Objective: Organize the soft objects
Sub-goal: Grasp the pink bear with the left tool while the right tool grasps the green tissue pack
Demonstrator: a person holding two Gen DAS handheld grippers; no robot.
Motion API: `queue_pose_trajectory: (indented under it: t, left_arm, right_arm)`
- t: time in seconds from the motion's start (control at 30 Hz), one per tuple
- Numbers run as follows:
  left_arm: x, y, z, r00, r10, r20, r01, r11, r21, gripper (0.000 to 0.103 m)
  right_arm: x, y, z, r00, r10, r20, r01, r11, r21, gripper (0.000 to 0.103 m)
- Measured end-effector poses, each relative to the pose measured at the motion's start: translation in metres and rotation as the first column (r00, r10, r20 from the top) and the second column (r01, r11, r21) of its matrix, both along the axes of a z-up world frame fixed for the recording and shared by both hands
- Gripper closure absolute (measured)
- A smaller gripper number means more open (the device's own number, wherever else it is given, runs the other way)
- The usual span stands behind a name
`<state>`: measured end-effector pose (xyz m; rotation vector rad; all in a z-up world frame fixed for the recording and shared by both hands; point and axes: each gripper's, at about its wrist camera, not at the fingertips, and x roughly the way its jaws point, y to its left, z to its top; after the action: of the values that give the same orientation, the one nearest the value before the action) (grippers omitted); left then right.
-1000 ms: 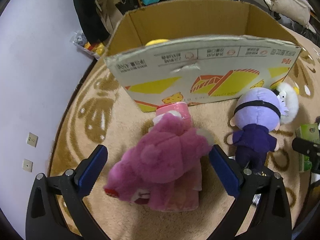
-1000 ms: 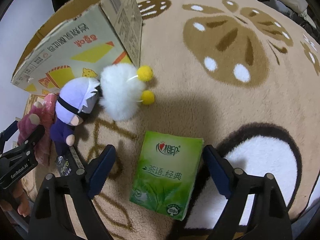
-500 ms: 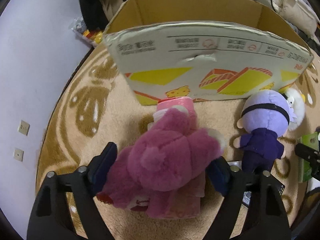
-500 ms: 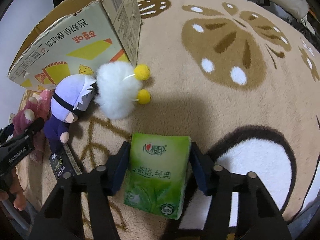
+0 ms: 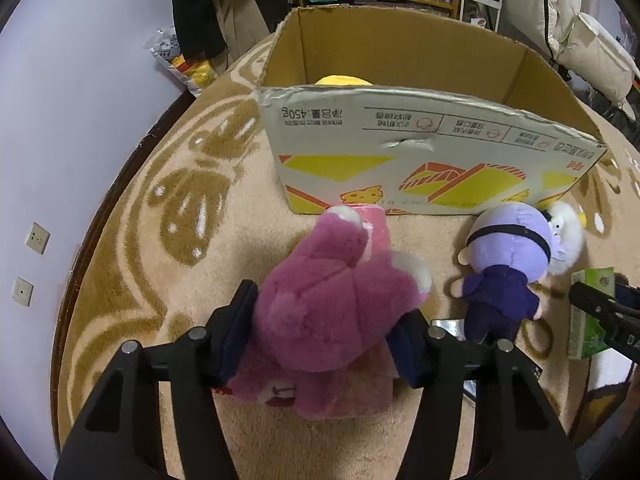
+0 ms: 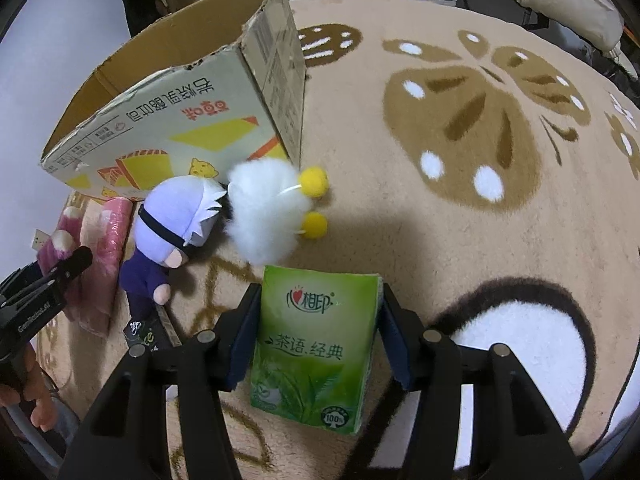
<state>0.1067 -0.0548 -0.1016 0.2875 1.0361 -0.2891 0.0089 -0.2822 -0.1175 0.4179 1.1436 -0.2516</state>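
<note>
Pink plush bear [image 5: 336, 300] lies on the rug [image 5: 208, 280] in front of the cardboard box [image 5: 400, 80], my left fingers [image 5: 240, 320] clenched on its sides. My right fingers [image 6: 240, 332] squeeze the green tissue pack [image 6: 316, 340], also on the rug. I judge little is done: only something yellow [image 5: 340, 79] shows inside the box, while the purple doll [image 5: 504, 264] and white fluffy toy [image 6: 264, 208] wait outside.

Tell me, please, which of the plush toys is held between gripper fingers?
The pink bear, squeezed in the left gripper; the purple-haired doll and white fluffy toy lie free.
</note>
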Motion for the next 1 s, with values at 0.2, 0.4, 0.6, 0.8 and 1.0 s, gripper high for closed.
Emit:
queue_pose_trajectory:
  t: [0.2,0.4,0.6,0.8,1.0]
  left_arm:
    - [-0.004,0.009,0.010,1.000,0.024,-0.003,-0.024,0.999,-0.040,0.051]
    - [-0.006,0.018,0.016,0.999,0.051,0.010,-0.051,0.997,-0.058,0.055]
    - [-0.011,0.022,0.022,0.997,0.067,0.032,-0.065,0.996,-0.061,0.057]
    - [-0.021,0.028,0.032,0.995,0.075,0.070,-0.071,0.996,-0.059,0.057]
    - [-0.029,0.036,0.040,0.992,0.095,0.084,-0.088,0.993,-0.081,0.058]
  right_arm:
    - [-0.003,-0.005,0.002,1.000,-0.006,0.022,0.006,1.000,0.010,0.045]
    - [-0.005,-0.005,0.014,0.995,0.006,0.096,-0.006,1.000,0.004,0.045]
    - [-0.006,0.000,0.026,0.987,0.020,0.162,-0.017,1.000,-0.016,0.046]
    - [-0.004,-0.004,0.036,0.973,0.018,0.228,-0.012,1.000,-0.026,0.046]
    - [-0.009,-0.003,0.049,0.958,0.017,0.285,-0.008,0.999,-0.032,0.046]
